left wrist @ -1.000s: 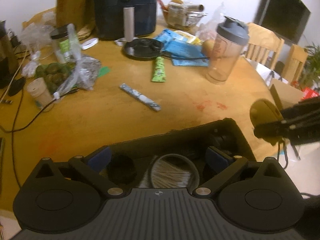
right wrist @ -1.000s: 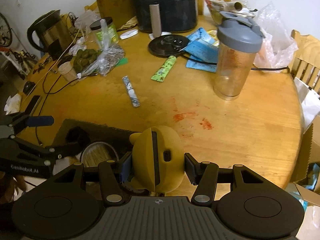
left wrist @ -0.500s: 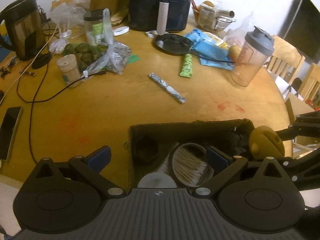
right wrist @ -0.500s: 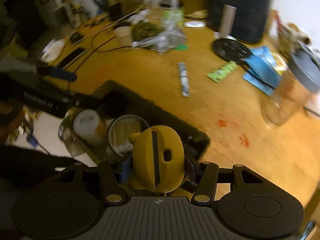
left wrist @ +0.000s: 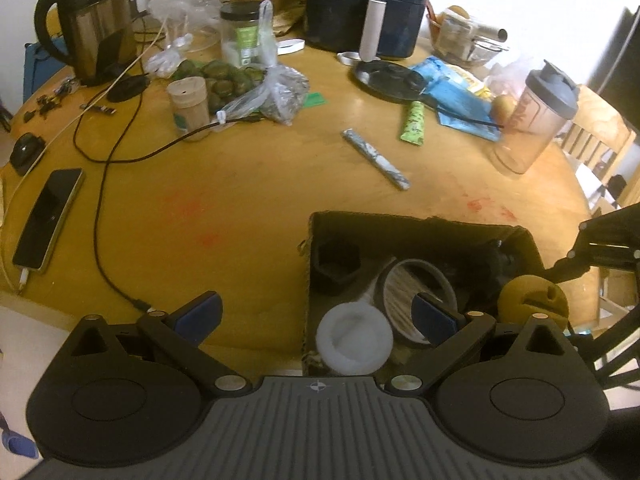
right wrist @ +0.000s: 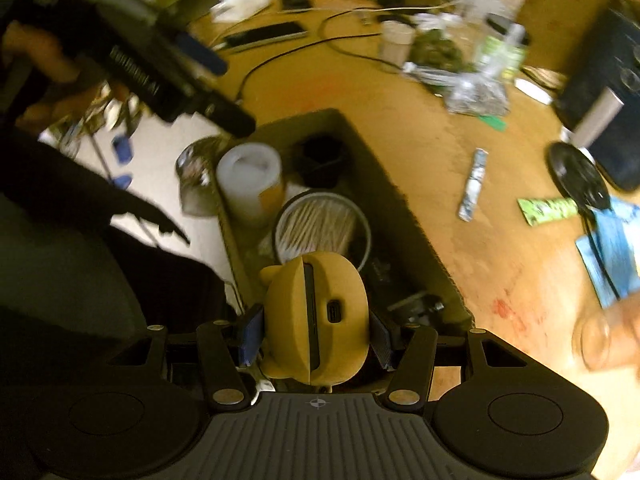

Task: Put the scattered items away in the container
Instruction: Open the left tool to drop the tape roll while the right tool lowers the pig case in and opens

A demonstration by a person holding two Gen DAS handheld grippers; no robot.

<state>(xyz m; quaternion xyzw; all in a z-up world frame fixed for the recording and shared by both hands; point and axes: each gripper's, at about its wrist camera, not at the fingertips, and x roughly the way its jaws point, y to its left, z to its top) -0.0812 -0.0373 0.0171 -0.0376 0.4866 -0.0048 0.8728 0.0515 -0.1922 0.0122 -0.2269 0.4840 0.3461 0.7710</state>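
Observation:
A dark open box [left wrist: 420,224] sits at the table's near edge, holding a white-lidded jar [left wrist: 354,338], a round tub of cotton swabs [left wrist: 416,292] and a black hexagonal piece [left wrist: 336,260]. My right gripper [right wrist: 316,332] is shut on a yellow bear-shaped case [right wrist: 316,320], hanging over the near end of the box [right wrist: 384,168]; the left wrist view shows that case [left wrist: 532,300] at the box's right end. My left gripper [left wrist: 316,316] is open and empty, just off the box's left near corner. A silver stick packet [left wrist: 376,158] and a green packet [left wrist: 414,122] lie on the table.
On the round wooden table [left wrist: 240,192] stand a shaker bottle [left wrist: 532,120], an air fryer [left wrist: 368,4], a kettle [left wrist: 88,20], a bag of green fruit [left wrist: 240,84] and blue packs [left wrist: 460,100]. A phone [left wrist: 48,220] with a cable lies left. A wooden chair [left wrist: 596,140] stands right.
My right gripper has carried the yellow case from over the table's edge to above the box. My left gripper has drawn back and to the left, so the box now sits to its right.

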